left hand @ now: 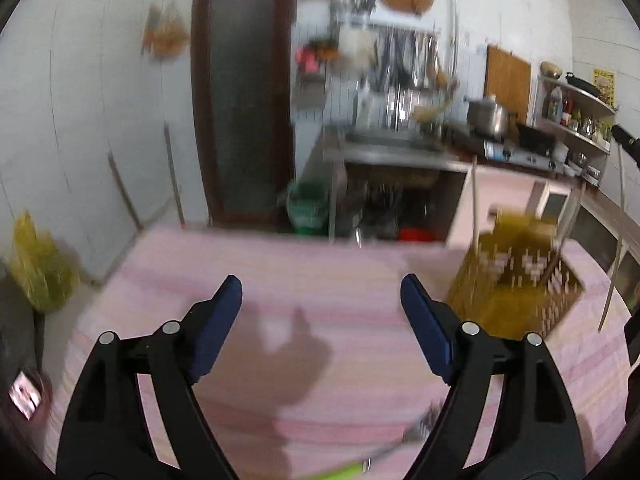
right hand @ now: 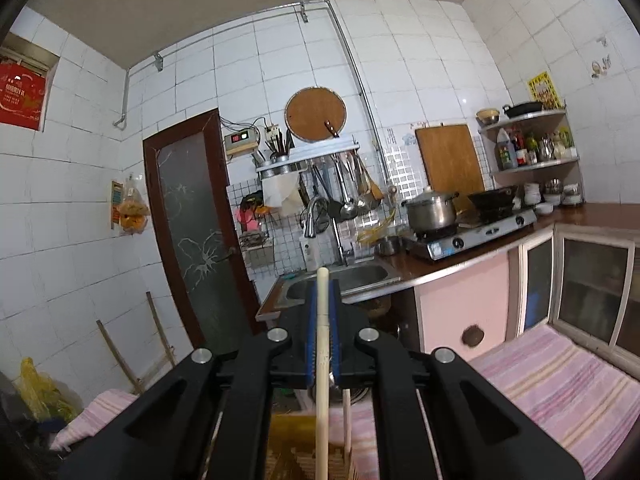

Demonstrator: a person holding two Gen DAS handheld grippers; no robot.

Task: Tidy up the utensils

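My right gripper (right hand: 323, 292) is shut on a pale wooden chopstick (right hand: 322, 360) that stands upright between its blue pads, above a yellow slotted utensil holder (right hand: 292, 440). The same holder (left hand: 516, 276) stands at the right of the pink striped cloth (left hand: 280, 280) in the left wrist view, with other chopsticks (left hand: 475, 204) upright in it. My left gripper (left hand: 321, 294) is open and empty above the cloth. A fork with a green handle (left hand: 400, 444) lies on the cloth under its right finger. The left view is motion-blurred.
A sink (right hand: 340, 280) and counter with a gas stove and pot (right hand: 432, 210) lie ahead. A dark-framed door (right hand: 192, 232) is at the left. Yellow bags (left hand: 36, 264) sit on the floor left of the table. Cabinets (right hand: 592, 288) stand at the right.
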